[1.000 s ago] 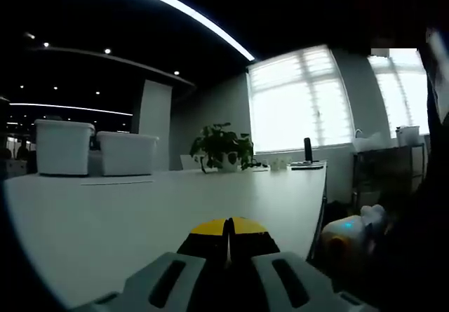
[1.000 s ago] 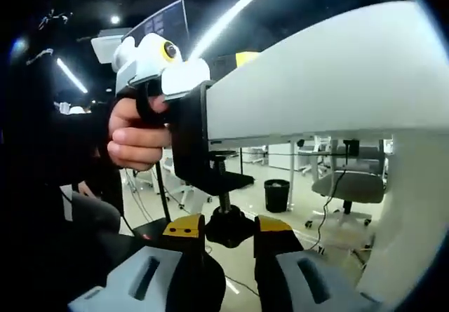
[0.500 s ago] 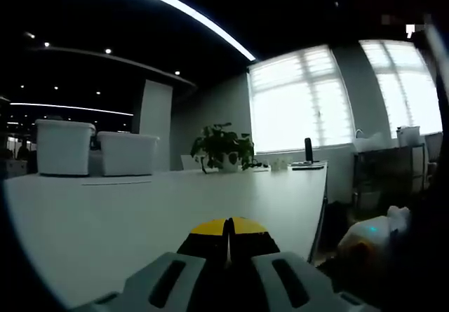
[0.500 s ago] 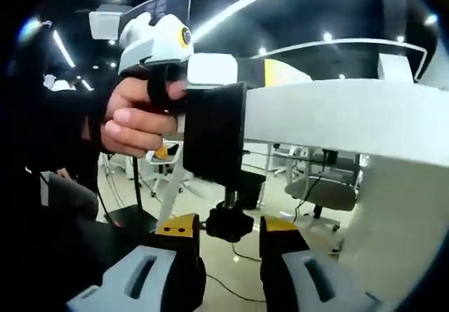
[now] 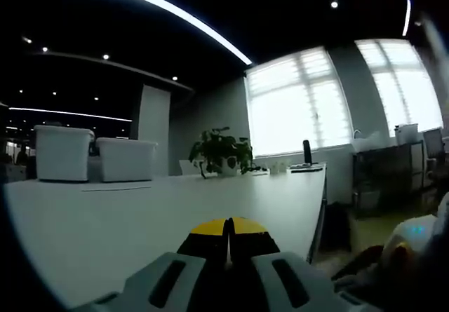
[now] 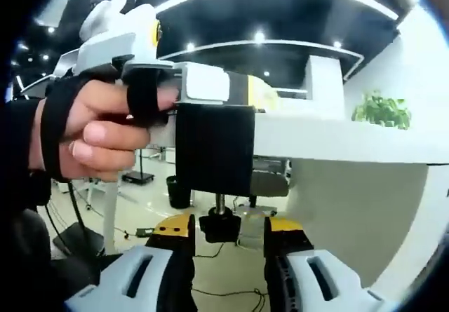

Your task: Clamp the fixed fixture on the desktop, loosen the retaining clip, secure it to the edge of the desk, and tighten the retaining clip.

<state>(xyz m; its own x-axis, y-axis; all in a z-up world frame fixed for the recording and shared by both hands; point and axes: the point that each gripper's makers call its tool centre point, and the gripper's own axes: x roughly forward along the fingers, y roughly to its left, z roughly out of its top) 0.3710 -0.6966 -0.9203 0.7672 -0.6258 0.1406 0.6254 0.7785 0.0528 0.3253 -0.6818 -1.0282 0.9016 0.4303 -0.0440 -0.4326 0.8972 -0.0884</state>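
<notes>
Black clamp fixture (image 6: 214,151) is sitting over desk edge (image 6: 337,138), hard, rigid, w/ some heft. Left gripper (image 6: 168,87) is holding it up top, jaws pressed together. Right gripper (image 6: 226,229) is straddling screw knob (image 6: 220,225) below, jaws spread; best grip pt for tightening.

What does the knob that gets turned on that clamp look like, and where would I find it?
In the right gripper view, find the white desk and follow its edge to the black clamp hanging over it. Under the clamp a thin metal screw runs down to a small black knob, between the yellow-tipped jaws of the right gripper. It is the only rounded black piece below the desk edge.
</notes>
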